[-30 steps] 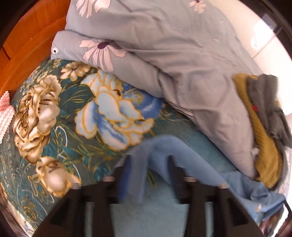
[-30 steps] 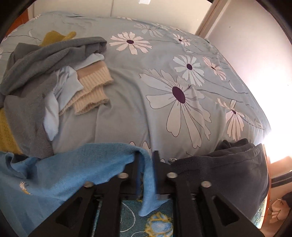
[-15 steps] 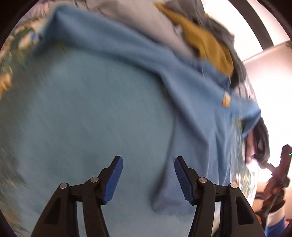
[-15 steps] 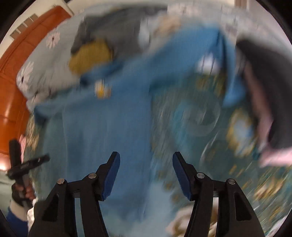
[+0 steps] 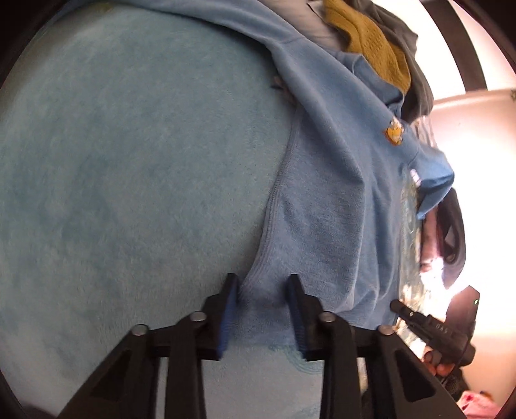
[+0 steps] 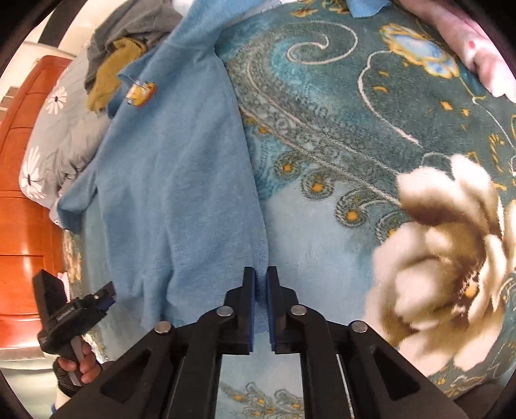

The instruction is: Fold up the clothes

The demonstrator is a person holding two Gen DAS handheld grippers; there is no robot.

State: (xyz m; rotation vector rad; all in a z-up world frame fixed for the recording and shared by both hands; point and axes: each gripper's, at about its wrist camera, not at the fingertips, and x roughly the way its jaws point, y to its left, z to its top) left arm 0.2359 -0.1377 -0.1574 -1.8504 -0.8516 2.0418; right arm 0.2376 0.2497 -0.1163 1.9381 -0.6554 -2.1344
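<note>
Left gripper (image 5: 262, 290) closing on blue top (image 5: 322, 199) hem; right gripper (image 6: 261, 283) pinched on its edge, contact partly hidden.

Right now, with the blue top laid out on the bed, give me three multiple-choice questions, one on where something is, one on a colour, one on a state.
1. Where does the blue top lie?
A. On the teal floral blanket
B. On a wooden floor
C. On a chair

2. What colour is the knit garment in the pile beyond the top?
A. Red
B. Mustard yellow
C. White

3. How does the right hand-held gripper stand?
A. Wide open above the blanket
C. Holding a pillow
B. Shut on the top's bottom edge

Answers: 1 A, the top is spread flat over the flower-patterned blanket. 2 B, a mustard knit sits beside a grey garment. 3 B, its pads meet with the blue hem pinched between them.
</note>
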